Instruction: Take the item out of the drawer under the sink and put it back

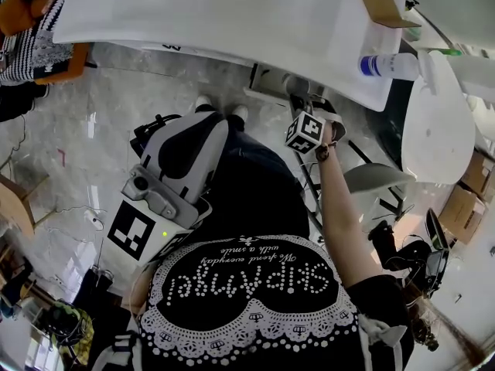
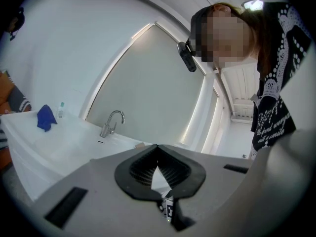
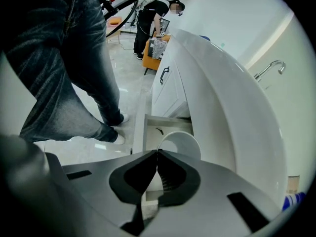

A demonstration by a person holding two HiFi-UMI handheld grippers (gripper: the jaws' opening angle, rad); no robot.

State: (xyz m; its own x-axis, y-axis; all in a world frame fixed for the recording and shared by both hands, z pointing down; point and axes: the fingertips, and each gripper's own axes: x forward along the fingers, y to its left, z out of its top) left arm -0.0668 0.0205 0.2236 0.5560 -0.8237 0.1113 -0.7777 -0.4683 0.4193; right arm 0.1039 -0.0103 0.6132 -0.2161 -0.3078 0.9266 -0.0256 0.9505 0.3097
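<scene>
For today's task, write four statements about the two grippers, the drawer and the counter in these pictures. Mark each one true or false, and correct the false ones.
1. The right gripper has its fingers shut on the rim of a white cup. True.
2. The drawer is pushed fully shut. False: it stands open below the cup.
3. The left gripper holds the blue cloth. False: its fingers are shut on nothing, and the cloth lies on the counter.
4. A faucet stands on the counter. True.
</scene>
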